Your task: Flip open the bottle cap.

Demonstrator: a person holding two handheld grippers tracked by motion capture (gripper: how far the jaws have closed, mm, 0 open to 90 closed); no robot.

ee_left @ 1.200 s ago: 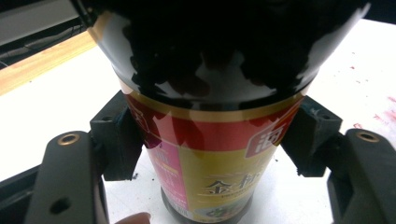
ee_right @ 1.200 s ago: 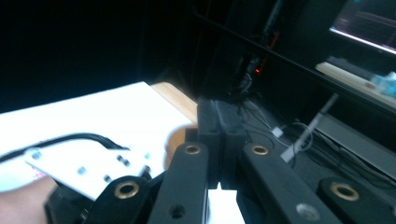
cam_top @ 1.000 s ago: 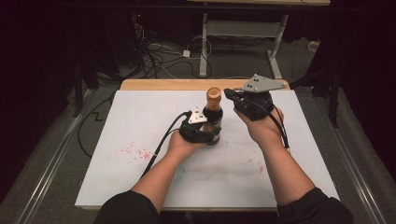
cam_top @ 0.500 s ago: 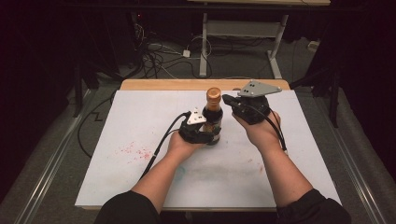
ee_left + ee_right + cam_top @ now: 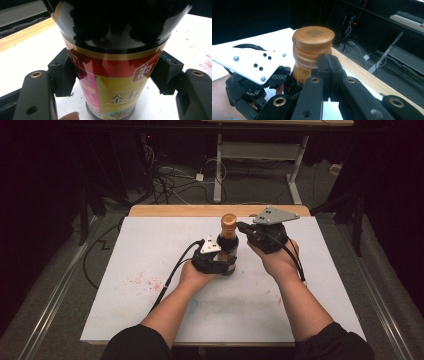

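Left fingers (image 5: 62, 75) clamped on the lower body of one bottle (image 5: 227, 251), pads at 9 and 3 o'clock on its label, likely to keep it upright and steady at bench (image 5: 150, 245) centre. Right fingers (image 5: 328, 70) pressed together with nothing between them, tips at the neck just under the single cap (image 5: 313, 36), approaching from 3 o'clock in the high view, probably lining up to work the cap. Count: one bottle, one cap, two grippers, left gripper (image 5: 212, 257) and right gripper (image 5: 245, 227).
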